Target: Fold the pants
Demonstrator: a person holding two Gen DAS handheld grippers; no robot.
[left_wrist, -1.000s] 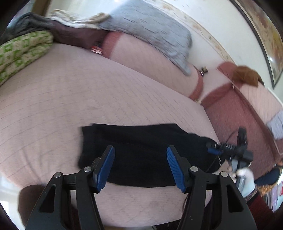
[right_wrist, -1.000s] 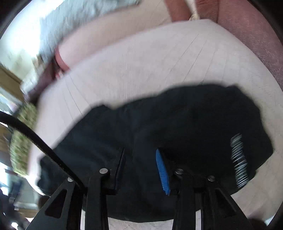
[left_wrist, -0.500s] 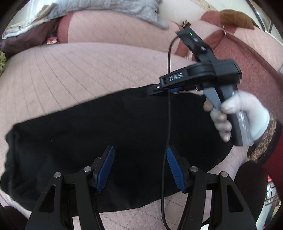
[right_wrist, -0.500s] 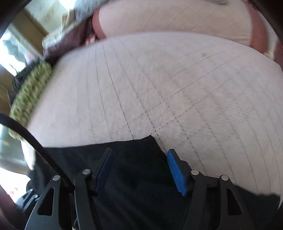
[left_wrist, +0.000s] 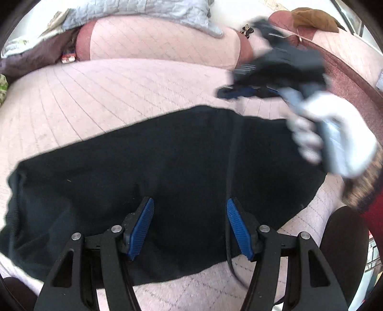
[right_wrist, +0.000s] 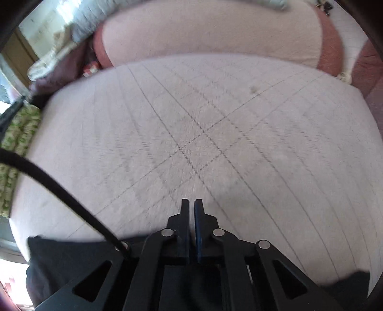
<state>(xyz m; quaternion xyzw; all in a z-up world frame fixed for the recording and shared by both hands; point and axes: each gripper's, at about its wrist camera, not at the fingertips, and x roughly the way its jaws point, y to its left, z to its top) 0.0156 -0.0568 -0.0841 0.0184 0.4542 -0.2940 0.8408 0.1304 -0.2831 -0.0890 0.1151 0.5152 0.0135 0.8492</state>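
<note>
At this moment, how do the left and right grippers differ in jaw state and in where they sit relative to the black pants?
The left gripper has its jaws spread wide; the right gripper has its jaws closed together with nothing between the tips. The left gripper hangs over the middle of the black pants; the right gripper's tips sit past the pants' far edge, over the bare pink quilted cushion. Both have blue-padded black fingers.

pants: lying across the sofa seat, near its front edge
left gripper: hovering over the pants
right gripper: hanging beyond the pants' far edge
blanket: lying on the backrest behind
</note>
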